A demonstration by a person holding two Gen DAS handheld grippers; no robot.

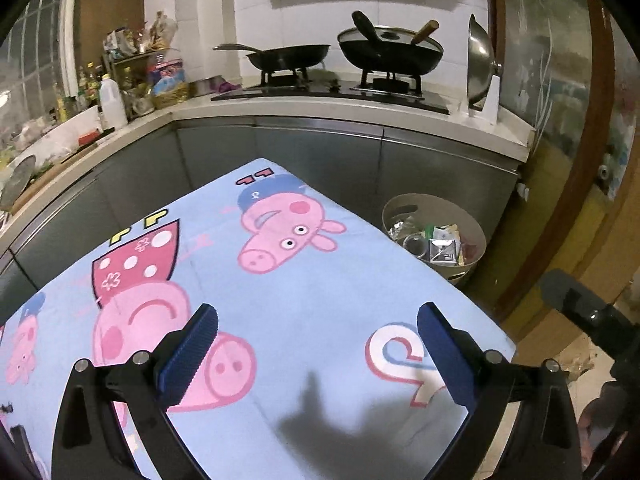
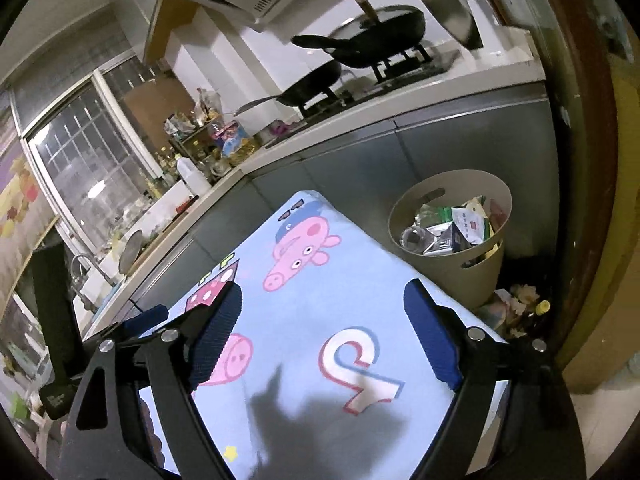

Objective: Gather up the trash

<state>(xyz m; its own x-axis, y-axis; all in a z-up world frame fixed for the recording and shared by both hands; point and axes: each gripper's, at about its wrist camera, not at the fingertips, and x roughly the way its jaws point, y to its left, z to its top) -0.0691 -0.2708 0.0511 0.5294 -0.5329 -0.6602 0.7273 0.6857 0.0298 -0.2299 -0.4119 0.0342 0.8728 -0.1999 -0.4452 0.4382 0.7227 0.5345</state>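
Task judged near complete: no loose trash visible on the tablecloth (image 1: 304, 320); wrappers and a clear cup lie inside the bin (image 2: 452, 276) beside the table's far right corner (litter on the floor behind the bin possibly remains). Left gripper (image 1: 318, 356) spread wide, empty. Right gripper (image 2: 324, 344) likewise wide, holding and touching nothing.

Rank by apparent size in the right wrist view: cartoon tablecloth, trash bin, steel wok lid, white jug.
1. cartoon tablecloth
2. trash bin
3. steel wok lid, though it stands farther away, so its real size is unsure
4. white jug
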